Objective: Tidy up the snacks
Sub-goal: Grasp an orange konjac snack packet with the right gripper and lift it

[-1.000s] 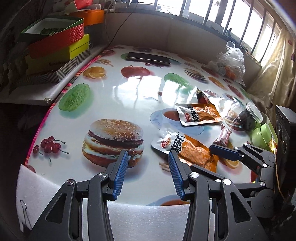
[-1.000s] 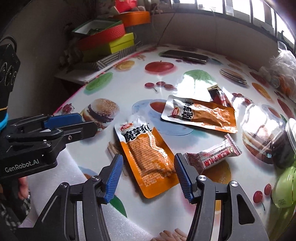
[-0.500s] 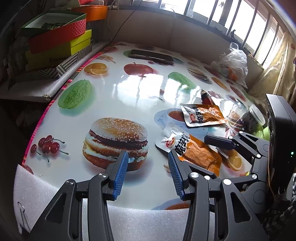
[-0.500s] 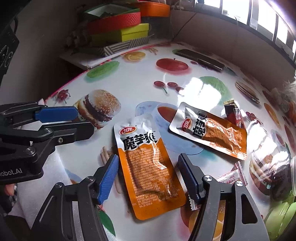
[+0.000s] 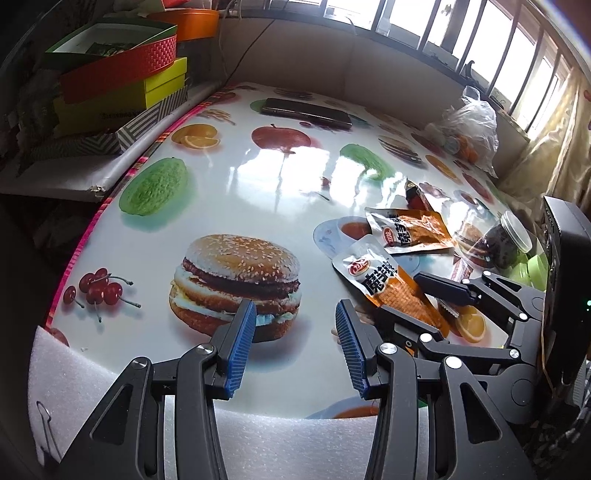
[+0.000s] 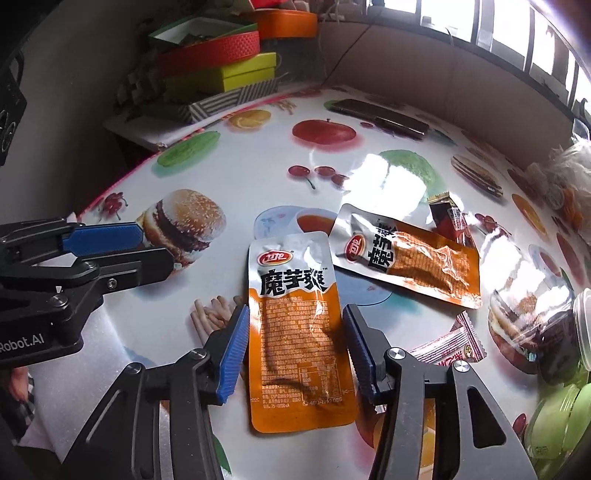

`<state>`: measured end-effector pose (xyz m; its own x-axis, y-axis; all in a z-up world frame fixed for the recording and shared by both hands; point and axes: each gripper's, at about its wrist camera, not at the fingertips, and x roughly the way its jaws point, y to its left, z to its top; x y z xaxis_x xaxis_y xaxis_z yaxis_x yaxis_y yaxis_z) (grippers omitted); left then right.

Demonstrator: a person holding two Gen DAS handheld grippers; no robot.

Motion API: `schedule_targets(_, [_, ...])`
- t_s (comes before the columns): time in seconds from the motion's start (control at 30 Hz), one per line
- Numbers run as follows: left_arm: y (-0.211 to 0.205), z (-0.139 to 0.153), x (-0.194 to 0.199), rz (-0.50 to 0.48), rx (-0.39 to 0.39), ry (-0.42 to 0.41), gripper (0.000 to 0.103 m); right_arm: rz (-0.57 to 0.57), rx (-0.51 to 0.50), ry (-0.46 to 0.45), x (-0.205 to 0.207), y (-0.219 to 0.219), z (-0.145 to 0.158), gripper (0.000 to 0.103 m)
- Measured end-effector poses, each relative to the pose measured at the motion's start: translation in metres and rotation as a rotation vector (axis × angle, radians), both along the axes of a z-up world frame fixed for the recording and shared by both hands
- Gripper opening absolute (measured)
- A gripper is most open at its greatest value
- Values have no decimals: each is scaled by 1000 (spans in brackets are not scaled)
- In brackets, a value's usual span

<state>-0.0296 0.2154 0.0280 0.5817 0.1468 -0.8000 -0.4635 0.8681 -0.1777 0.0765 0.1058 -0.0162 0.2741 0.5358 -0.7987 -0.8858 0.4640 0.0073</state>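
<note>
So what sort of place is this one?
Probably a home sunroom or enclosed balcony: a table with a food-print cover, barred windows close behind it, and stacked gift boxes beside it.

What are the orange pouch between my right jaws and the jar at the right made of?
Orange pouch: looks like glossy plastic or foil film, given its crinkles, glare and silvery top. Jar: clear shiny plastic or glass, cannot tell which, since dark contents show through; pale ribbed lid.

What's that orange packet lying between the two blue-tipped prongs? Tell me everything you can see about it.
The nearer orange snack pouch is a flat, glossy, sealed sachet: silver-white top with a red logo and bold black Chinese characters, orange lower half with fine print. It lies face-up on the fruit-print table, lengthwise between the open right gripper fingers, apparently not yet pinched.
</note>
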Motion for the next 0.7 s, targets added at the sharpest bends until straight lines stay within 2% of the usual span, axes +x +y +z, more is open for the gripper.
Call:
schedule_targets(0.1, [-1, 2, 0, 0, 4, -2, 46, -16, 16, 2, 0, -3, 3, 41])
schedule_targets(0.3, [-4, 4, 0, -4, 9, 0, 46, -29, 29, -20, -7, -6, 5, 35])
schedule_targets(0.37, [-5, 5, 0, -4, 12, 1, 46, -25, 39, -18, -9, -7, 6, 30])
schedule_targets(0.7, [-10, 8, 1, -13, 19, 1, 46, -65, 77, 31, -6, -20, 10, 28])
